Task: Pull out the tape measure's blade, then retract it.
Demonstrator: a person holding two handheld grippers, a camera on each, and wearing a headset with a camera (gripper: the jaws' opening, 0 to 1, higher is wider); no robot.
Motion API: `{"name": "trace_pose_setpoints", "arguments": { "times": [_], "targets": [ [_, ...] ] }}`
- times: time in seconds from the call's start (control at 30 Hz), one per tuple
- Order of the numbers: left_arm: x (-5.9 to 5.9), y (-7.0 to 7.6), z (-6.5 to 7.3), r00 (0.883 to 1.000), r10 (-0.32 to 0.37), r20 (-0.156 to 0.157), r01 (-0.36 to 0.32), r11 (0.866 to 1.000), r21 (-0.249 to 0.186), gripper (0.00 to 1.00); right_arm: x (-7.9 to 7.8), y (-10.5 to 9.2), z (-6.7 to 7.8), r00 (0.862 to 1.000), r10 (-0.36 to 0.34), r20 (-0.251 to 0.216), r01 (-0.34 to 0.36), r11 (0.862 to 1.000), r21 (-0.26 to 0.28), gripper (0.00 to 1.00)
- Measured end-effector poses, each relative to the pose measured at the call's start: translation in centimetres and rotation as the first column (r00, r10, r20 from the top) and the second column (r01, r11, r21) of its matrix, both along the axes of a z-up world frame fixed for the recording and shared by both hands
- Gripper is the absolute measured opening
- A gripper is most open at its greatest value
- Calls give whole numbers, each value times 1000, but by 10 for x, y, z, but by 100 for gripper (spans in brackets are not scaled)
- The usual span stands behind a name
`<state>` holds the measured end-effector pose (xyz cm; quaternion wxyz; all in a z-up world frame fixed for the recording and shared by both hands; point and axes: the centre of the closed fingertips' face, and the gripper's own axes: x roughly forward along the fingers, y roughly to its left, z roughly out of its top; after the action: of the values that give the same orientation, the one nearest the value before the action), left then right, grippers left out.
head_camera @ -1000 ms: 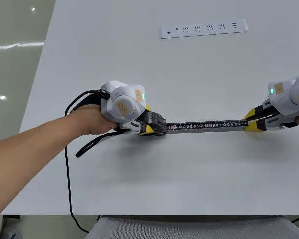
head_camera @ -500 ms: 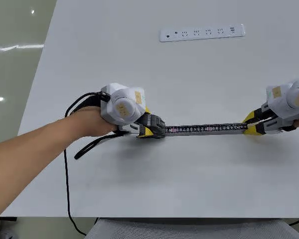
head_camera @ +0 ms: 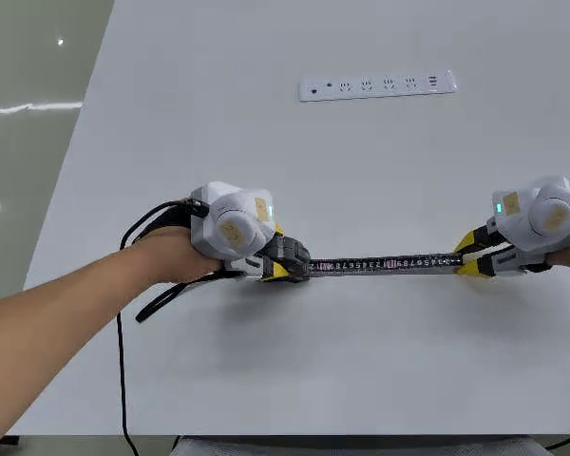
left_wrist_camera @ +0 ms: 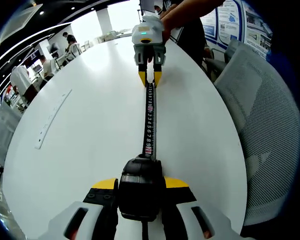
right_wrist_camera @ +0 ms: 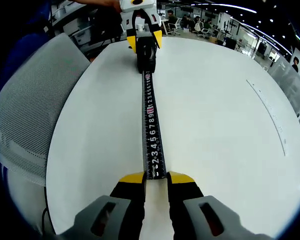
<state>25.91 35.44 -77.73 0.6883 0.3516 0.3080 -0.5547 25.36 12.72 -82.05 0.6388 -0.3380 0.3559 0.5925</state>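
A black and yellow tape measure case (head_camera: 287, 258) rests on the white table (head_camera: 266, 123), and my left gripper (head_camera: 277, 263) is shut on it. In the left gripper view the case (left_wrist_camera: 140, 192) sits between the yellow-tipped jaws. The blade (head_camera: 385, 263) runs out to the right, lying flat along the table with its numbers up. My right gripper (head_camera: 467, 256) is shut on the blade's end. From the right gripper view the blade (right_wrist_camera: 151, 120) leads away from my right gripper (right_wrist_camera: 156, 179) to the case (right_wrist_camera: 145, 52). The left gripper view shows the right gripper (left_wrist_camera: 150, 79) at the blade's (left_wrist_camera: 149, 120) far end.
A white power strip (head_camera: 378, 85) lies at the far side of the table, well behind the blade. A grey mesh chair back (head_camera: 361, 446) stands at the near edge. Black cables (head_camera: 147, 214) trail from the left gripper over the table's left side.
The head camera has tilted, so the whole scene sits lower in the picture. Both grippers keep their hold, and the pulled-out blade stays about the same length.
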Motion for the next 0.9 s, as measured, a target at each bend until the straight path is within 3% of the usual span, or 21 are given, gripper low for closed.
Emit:
{"name": "trace_pose_setpoints", "arguments": {
  "times": [0.23, 0.33, 0.4, 0.6, 0.8, 0.9],
  "targets": [
    [3, 3, 0, 997, 76, -10, -76, 997, -14, 32, 2, 2, 1, 999, -40, 27, 40, 999, -4, 14],
    [6, 6, 2, 992, 126, -4, -126, 992, -17, 36, 4, 1, 1, 996, -82, 28, 82, 997, 1, 16],
    [7, 7, 2, 987, 158, -16, -158, 987, -20, 37, 4, 0, 1, 994, -107, 24, 107, 994, 8, 17],
    [10, 12, 7, 965, 259, -32, -261, 964, -48, 42, 5, -2, 2, 983, -179, 28, 178, 984, 20, 20],
    [2, 18, 12, 950, 311, -37, -313, 948, -58, 40, 1, -3, 3, 970, -239, 34, 238, 971, 33, 25],
    [0, 23, 14, 933, 359, -33, -360, 930, -67, 42, 0, -4, 7, 960, -279, 36, 278, 959, 48, 28]
  ]
}}
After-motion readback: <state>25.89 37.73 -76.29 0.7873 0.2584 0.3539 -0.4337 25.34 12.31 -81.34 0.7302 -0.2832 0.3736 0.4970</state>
